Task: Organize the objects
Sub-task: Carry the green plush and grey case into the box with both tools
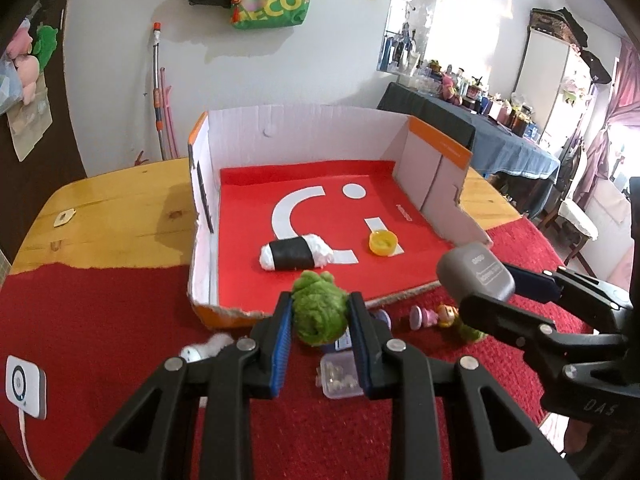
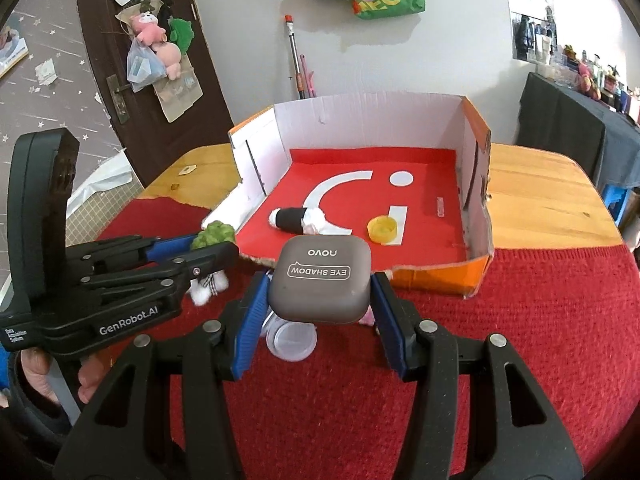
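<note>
We see the left gripper clamped on a fuzzy green plush toy, and the right gripper clamped on a rounded grey plastic eye-shadow case, both held up off the red woven cloth, near the torn front edge of the open cardboard box with the red floor at 12 o'clock. Inside it lie a white roll with a black band and, at its 3 o'clock, a yellow plastic cap. On the cloth under the grippers lie a small clear plastic case, a clear round lid and a small doll figure.
</note>
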{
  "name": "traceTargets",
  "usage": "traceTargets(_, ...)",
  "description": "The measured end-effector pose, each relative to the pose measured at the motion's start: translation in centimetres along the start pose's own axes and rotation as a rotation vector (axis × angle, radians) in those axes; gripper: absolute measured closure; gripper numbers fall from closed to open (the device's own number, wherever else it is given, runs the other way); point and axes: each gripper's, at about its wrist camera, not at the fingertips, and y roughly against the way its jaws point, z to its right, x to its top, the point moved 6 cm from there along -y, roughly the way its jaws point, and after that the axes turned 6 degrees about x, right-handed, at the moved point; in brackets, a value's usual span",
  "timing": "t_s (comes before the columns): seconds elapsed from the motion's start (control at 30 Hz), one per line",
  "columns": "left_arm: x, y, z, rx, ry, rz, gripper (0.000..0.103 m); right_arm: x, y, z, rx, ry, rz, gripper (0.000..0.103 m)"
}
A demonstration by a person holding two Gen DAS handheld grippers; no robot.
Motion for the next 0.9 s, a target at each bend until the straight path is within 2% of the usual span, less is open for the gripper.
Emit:
traceTargets(0.33, 1.1, -2.4, -0.7, -0.003, 0.0, -0.057, 0.075, 1.9, -2.2, 1.3, 0.034, -0.027, -0.049, 0.053)
traceTargets(0.57, 1.7, -4.9, -0.9, -0.017, -0.022, -0.136, 0.074, 2.9, -4.6, 3.1, 0.054, -0.053, -0.135, 0.053)
traceTargets(0.9, 1.1, -7.8, -0.3, -0.042, -0.072, -0.236, 0.074, 2.2, -7.2, 4.8, 0.081, -0.081, -0.261, 0.053)
